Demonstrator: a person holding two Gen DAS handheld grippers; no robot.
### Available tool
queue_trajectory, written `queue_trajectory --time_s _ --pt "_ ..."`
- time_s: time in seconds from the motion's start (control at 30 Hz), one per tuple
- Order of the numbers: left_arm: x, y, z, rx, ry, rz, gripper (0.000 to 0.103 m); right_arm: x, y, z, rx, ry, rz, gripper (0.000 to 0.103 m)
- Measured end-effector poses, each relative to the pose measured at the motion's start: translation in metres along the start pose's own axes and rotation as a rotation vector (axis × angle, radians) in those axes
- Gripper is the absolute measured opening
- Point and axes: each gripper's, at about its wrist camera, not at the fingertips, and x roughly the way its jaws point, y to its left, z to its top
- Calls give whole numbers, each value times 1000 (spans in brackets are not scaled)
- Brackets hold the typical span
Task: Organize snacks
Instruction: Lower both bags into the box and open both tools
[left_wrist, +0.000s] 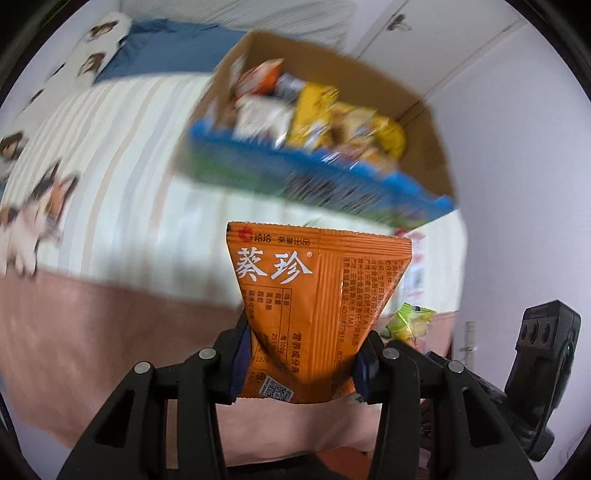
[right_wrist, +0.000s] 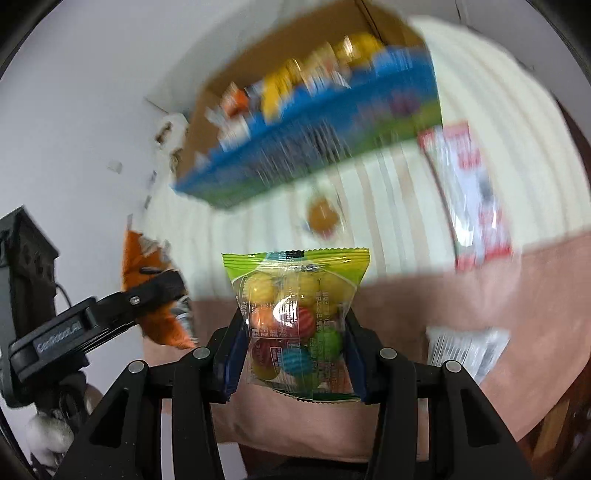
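My left gripper is shut on an orange sunflower-seed packet and holds it upright above the bed. My right gripper is shut on a clear green-topped bag of coloured gumballs. Ahead of both is an open cardboard box with a blue printed front, holding several snack packets; it also shows in the right wrist view. The left gripper with the orange packet shows at the left of the right wrist view; the gumball bag shows in the left wrist view.
The box stands on a striped bedspread over a pink blanket. A red-and-white packet, a small round orange snack and a white packet lie on the bed. A white wall is at the right.
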Motion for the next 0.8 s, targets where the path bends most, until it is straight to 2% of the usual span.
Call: queue_trajectory --time_s 0.13,0.27,0.33,0.4,0.57,0.8 --pt "-4 -27 48 15 -23 -49 42 -32 21 38 -54 -75 -1 49" --pt "-8 -46 100 38 -42 -50 42 -57 37 88 -114 -153 -41 49" --pt "-3 -51 123 38 -22 -53 42 -61 40 110 -131 -171 -64 49" --pt "9 -54 145 27 4 -59 42 -57 42 129 -137 -179 -88 49" --pt "47 -54 189 43 82 7 42 -33 31 175 -125 -156 -164 49" --pt "111 -50 213 61 198 84 42 17 11 215 -101 -92 -242 49"
